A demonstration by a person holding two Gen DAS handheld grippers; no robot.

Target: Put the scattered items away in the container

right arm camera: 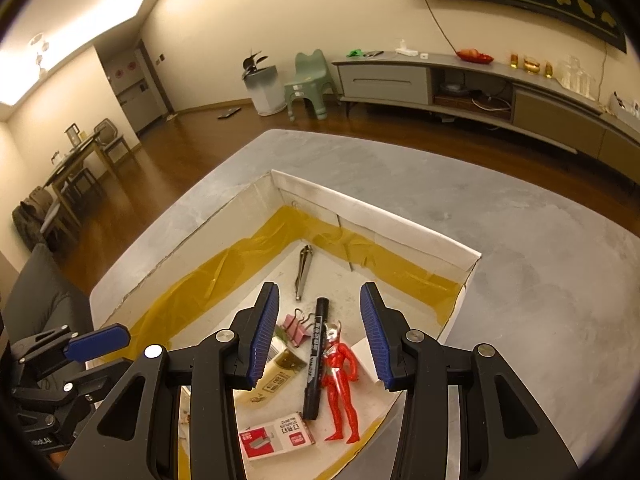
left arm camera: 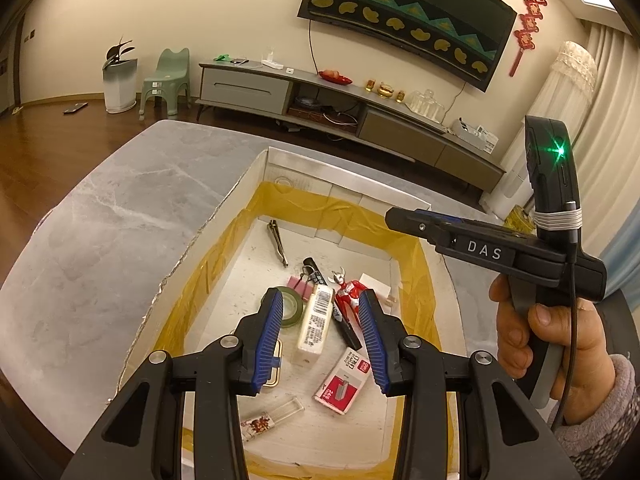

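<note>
The left gripper [left arm camera: 320,332] has its jaws wide apart with nothing between them. It hangs over the box [left arm camera: 224,216], looking down into it. The right gripper [right arm camera: 319,332] is the same: jaws apart, holding nothing, also above the box. A hand [left arm camera: 536,340] holds its handle on the right side. Both look empty because the things are already down in the box, I think.

Under the jaws, in the middle of the box floor, lie a red toy figure [right arm camera: 340,376], a black marker [right arm camera: 314,360] touching it, and a white bar with a barcode [left arm camera: 316,324]. Beside them are a pink binder clip [right arm camera: 297,328] and a green roll of tape [left arm camera: 290,304]. A red and white box of staples [right arm camera: 276,436] sits near the close edge. A small clear case [left arm camera: 272,418] lies near the close left corner. Metal nail clippers [right arm camera: 303,270] lie alone toward the far corner.

Yellow tape [right arm camera: 240,256] runs along the bottom of the walls, likely to hold the box together.

The box stands on a grey table [right arm camera: 540,280]. I see nothing loose on the table top that shows, so the tidying looks nearly done or done
</note>
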